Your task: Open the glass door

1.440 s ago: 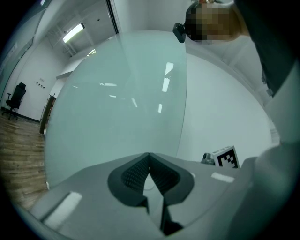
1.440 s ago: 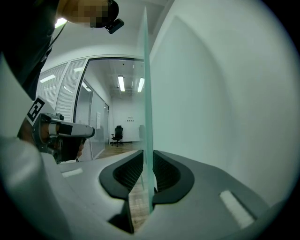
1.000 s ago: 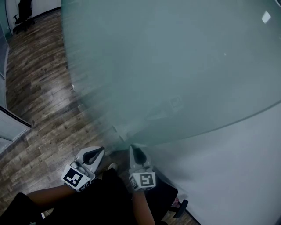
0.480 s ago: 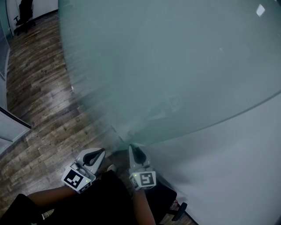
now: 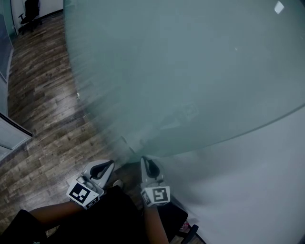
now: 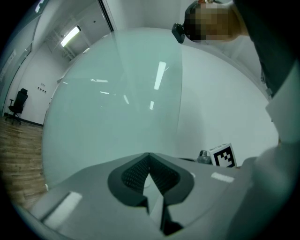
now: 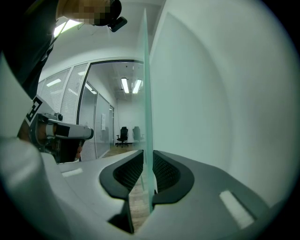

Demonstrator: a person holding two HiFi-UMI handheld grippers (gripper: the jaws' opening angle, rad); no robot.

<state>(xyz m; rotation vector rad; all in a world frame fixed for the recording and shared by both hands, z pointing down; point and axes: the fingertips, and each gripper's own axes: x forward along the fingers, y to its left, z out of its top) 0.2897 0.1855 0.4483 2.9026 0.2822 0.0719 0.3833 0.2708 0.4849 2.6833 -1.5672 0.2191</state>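
Note:
The frosted glass door [image 5: 190,71] fills most of the head view, and its free edge comes down to my right gripper [image 5: 147,163]. In the right gripper view the thin pane edge [image 7: 146,93] runs upright between the two dark pads, with my right gripper [image 7: 148,157] shut on it. My left gripper [image 5: 107,165] hovers just left of the door edge, apart from it. In the left gripper view its jaws [image 6: 149,157] are shut with nothing between them, facing the glass door [image 6: 117,103].
Wood floor [image 5: 43,95] stretches to the left, with an office chair [image 5: 31,9] far back. A glass partition's foot [image 5: 9,136] stands at the left edge. A white wall [image 5: 257,181] lies right of the door. A chair base [image 5: 188,229] shows by my right arm.
Both grippers and the door keep their places; only the head view has drifted slightly.

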